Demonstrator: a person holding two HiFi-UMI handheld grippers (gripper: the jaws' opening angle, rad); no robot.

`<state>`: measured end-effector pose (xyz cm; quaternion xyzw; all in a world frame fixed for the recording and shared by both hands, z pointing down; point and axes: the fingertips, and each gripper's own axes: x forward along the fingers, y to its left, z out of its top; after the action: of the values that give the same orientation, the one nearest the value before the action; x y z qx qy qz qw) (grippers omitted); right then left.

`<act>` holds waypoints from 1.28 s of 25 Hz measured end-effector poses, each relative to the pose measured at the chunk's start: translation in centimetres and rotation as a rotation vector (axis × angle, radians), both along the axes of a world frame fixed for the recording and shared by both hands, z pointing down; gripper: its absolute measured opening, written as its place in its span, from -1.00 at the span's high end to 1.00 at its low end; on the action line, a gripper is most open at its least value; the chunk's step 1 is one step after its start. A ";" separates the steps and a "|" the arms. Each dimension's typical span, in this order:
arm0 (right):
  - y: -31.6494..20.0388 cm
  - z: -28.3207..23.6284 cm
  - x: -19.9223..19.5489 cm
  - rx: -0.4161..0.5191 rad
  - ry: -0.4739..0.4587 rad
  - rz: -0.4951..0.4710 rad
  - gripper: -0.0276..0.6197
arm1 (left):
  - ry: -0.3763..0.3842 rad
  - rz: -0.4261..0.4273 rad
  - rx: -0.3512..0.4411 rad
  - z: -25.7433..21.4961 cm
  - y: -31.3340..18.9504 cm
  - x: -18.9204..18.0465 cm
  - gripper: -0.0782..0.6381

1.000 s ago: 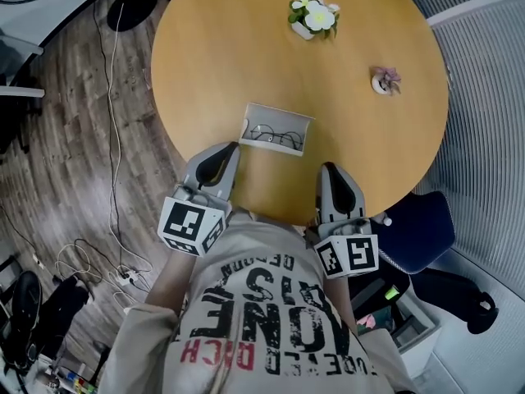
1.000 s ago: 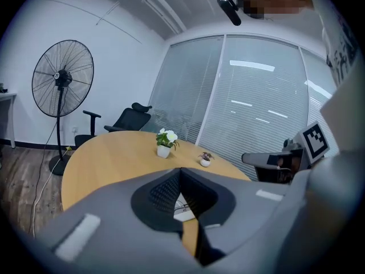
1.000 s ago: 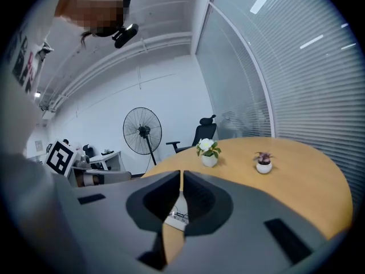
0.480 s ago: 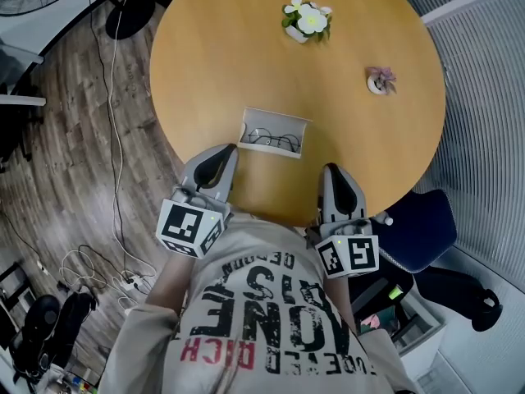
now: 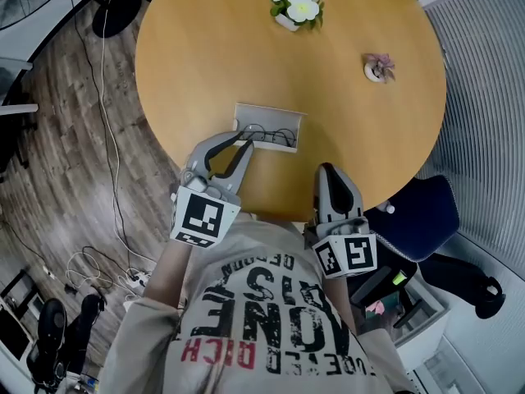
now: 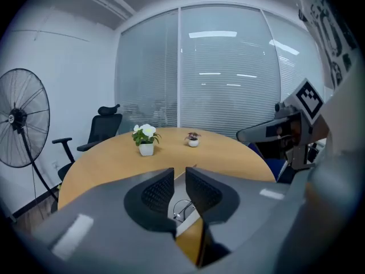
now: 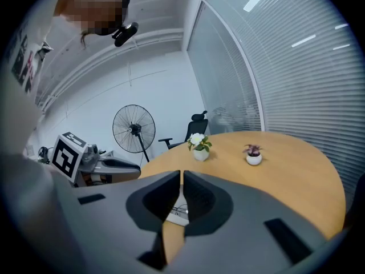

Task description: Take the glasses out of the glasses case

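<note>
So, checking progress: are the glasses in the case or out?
In. The glasses lie inside the open case, frames visible against its white floor.

The fingers (image 6: 158,192) of the left gripper (image 6: 180,176) are covering most of the glasses case (image 6: 186,222); only a sliver of the glasses (image 6: 182,209) is showing between them.

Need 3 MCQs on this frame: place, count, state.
1. Where are the glasses? A in the open glasses case B on the floor C on a chair
2. How many potted plants stand on the table? A one B two C four
3. The right gripper's jaws are: A wide apart B clamped on the glasses C together, empty
Key: 1 A, they lie inside the case; 2 B, a white-flowered plant and a small purple plant; 3 C, its view shows the pads together, nothing between.
</note>
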<state>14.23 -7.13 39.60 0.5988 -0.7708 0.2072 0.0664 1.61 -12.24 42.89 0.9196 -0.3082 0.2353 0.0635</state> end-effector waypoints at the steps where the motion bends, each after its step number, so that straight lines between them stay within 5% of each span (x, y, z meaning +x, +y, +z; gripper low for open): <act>1: 0.0 0.2 0.1 -0.007 -0.001 0.002 0.83 | -0.023 0.022 -0.008 0.7 -0.1 0.3 0.58; 20: 1.5 4.4 1.1 -0.139 -0.027 0.107 0.83 | -0.530 0.616 -0.145 12.3 0.7 5.9 0.51; 24: 1.7 4.6 1.6 -0.150 -0.029 0.149 0.83 | -0.554 0.660 -0.237 13.8 1.0 6.3 0.48; 32: 2.1 5.1 2.2 -0.167 -0.030 0.198 0.83 | -0.664 0.699 -0.289 15.8 0.6 6.6 0.63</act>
<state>16.45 -5.08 44.71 0.6613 -0.6888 0.2851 0.0833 8.18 -11.62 58.65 0.8250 0.0505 0.5628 0.0062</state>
